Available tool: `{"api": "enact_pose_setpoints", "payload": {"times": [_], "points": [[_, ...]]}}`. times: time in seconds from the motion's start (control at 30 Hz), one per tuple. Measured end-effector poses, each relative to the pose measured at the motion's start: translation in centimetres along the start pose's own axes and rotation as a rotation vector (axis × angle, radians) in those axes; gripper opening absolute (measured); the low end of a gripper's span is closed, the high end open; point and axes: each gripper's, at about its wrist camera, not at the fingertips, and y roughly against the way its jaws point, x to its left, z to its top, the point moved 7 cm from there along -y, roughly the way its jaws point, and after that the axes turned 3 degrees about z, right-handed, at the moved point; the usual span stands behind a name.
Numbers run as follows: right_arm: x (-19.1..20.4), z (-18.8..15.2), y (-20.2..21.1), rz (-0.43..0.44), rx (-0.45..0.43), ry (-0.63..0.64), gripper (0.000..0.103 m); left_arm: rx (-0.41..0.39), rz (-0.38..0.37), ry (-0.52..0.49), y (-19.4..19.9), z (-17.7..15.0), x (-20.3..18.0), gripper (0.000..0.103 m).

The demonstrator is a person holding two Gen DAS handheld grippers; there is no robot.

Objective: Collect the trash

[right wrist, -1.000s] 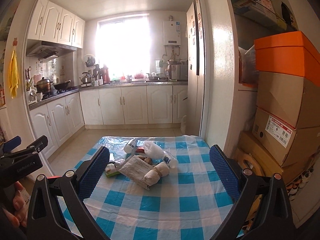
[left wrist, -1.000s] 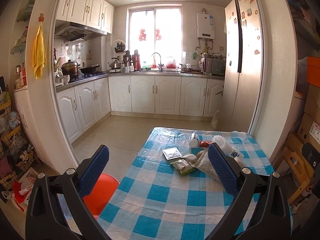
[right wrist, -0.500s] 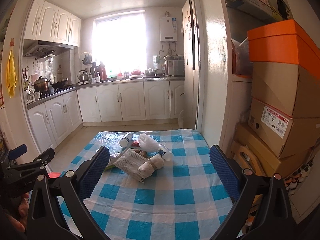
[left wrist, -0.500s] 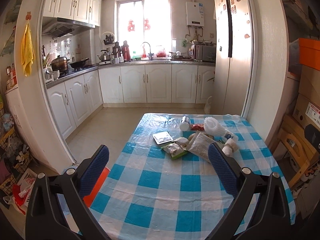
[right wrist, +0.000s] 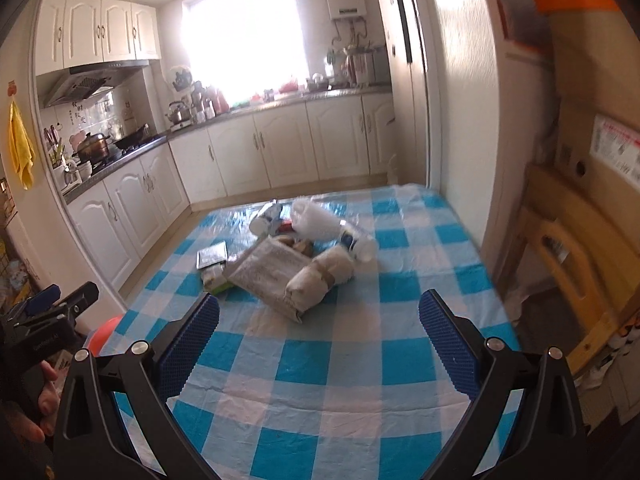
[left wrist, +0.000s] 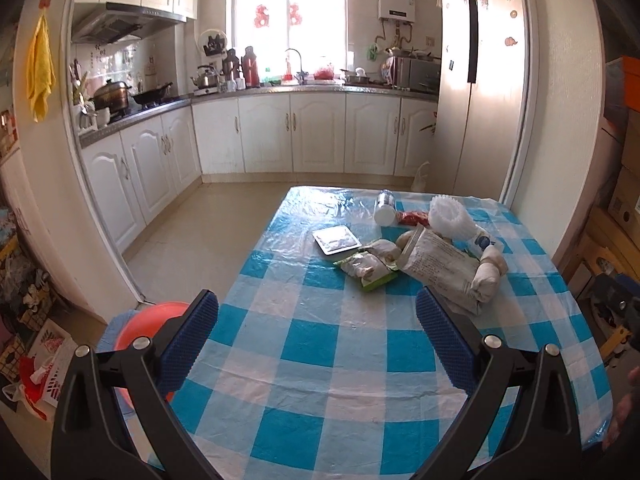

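The left gripper (left wrist: 317, 316) is held above the near half of the table (left wrist: 328, 360), its blue-padded fingers spread wide with nothing between them. The right gripper (right wrist: 319, 320) is held likewise over the checked cloth, its jaws wide apart and empty. Neither gripper is touching the trash.

The trash is gathered in a loose heap on the far half of the table, well apart from both grippers. A large printed paper bag (left wrist: 440, 266) is seen lying flat, with a pale wrapped roll (left wrist: 490, 270) resting against its right edge. Just to the left, a green-edged snack packet (left wrist: 366, 268) is lying, and beside that a flat silver tray (left wrist: 335, 239). Behind these, a clear bottle with a white cap (left wrist: 383, 208) is lying on its side next to a red wrapper (left wrist: 412, 218) and a white foam net (left wrist: 450, 216).

An orange basin (left wrist: 148, 328) is seen on the floor beside the table's left edge. In the right wrist view, the left gripper's body is seen at the lower left, held in a hand (right wrist: 42, 404)
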Motion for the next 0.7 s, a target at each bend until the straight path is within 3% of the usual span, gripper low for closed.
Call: {"api": "enact_pose_setpoints", "payload": {"times": [0.27,0.6,0.63,0.7], "points": [[-2.3,-0.8,-5.1,0.137,0.103,-0.152,0.098,0.062,-0.09,-0.01,-4.8,0.3,-1.1,0.099],[-4.9,0.9,-9.7,0.249,0.156,-0.35,0.096,0.095,-0.249,-0.045,-8.3,1.0,-4.9,0.099],[-4.9,0.9,-10.2,0.26,0.162,-0.359,0.093,0.1,-0.26,-0.047,-8.4,0.9,-5.2,0.099],[-4.9,0.9,-11.5,0.274,0.187,-0.375,0.078,0.115,-0.282,-0.06,-8.9,0.3,-5.8,0.099]]}}
